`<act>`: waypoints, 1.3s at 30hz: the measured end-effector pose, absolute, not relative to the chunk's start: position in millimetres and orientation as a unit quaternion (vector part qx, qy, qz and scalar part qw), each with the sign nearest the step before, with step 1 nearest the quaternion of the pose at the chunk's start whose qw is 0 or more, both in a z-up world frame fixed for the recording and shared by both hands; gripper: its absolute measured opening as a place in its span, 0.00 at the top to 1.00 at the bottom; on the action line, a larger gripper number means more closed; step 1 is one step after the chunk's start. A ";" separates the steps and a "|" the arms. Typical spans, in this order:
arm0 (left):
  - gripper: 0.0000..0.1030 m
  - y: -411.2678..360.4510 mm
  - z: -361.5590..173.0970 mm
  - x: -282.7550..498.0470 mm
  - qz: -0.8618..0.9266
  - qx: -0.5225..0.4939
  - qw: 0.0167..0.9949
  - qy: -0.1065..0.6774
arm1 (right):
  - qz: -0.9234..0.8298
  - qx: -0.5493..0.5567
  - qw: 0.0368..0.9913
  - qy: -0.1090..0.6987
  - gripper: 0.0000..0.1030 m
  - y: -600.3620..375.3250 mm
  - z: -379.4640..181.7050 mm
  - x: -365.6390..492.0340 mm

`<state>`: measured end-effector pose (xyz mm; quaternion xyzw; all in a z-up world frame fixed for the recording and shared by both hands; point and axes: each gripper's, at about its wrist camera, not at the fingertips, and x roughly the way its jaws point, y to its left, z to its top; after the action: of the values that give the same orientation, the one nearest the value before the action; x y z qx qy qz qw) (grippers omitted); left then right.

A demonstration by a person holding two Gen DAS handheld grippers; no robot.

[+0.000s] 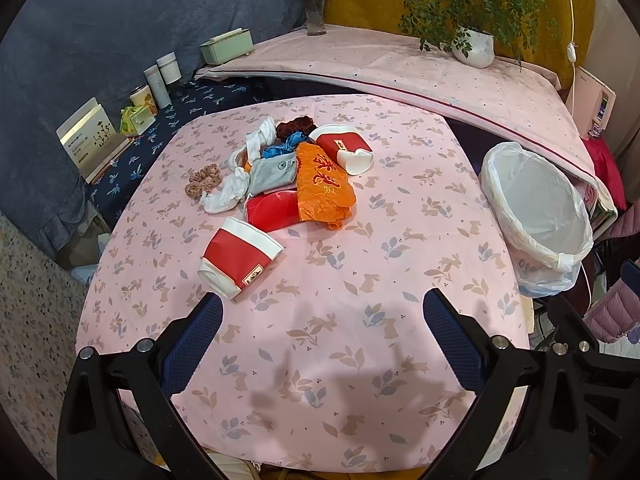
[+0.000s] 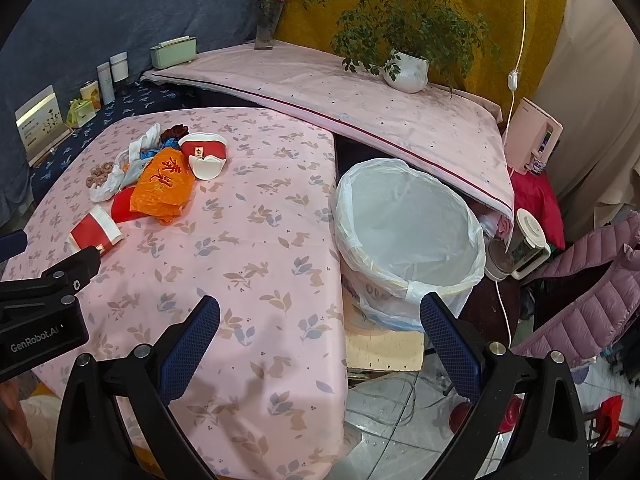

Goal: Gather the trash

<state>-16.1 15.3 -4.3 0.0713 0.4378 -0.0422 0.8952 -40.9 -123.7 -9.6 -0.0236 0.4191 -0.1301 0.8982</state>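
Observation:
A pile of trash lies on the pink tablecloth [image 1: 360,264]: a red-and-white paper cup [image 1: 240,258] on its side nearest me, a second red-and-white cup [image 1: 344,146] farther back, an orange plastic bag [image 1: 322,186], a red plate [image 1: 272,210], crumpled white tissue [image 1: 226,194] and a grey pouch [image 1: 272,172]. A white-lined bin [image 1: 536,210] stands to the right of the table. My left gripper [image 1: 322,314] is open and empty, just short of the near cup. My right gripper [image 2: 320,316] is open and empty, over the table's right edge next to the bin [image 2: 408,232].
Hair scrunchies [image 1: 204,180] lie by the pile. A raised pink-covered shelf [image 1: 400,68] behind holds a vase [image 1: 316,12], a potted plant [image 1: 474,46] and a green box [image 1: 226,46]. Jars and boxes line the left wall. A kettle [image 2: 520,246] and jackets sit at right.

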 end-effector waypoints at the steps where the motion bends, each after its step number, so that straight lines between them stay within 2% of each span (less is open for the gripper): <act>1: 0.07 15.3 -4.3 -16.1 -0.042 0.071 0.895 0.438 | -0.130 -0.023 0.898 0.419 0.07 -123.6 -9.7 -40.9; 39: 0.07 13.1 -4.4 -16.5 -0.043 0.071 0.895 0.439 | -0.133 -0.020 0.897 0.421 0.07 -130.5 -10.2 -38.6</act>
<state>-16.5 13.1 -4.4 0.0711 0.4393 -0.0429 0.8945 -38.6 -130.5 -10.2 -0.0196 0.4214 -0.1334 0.8968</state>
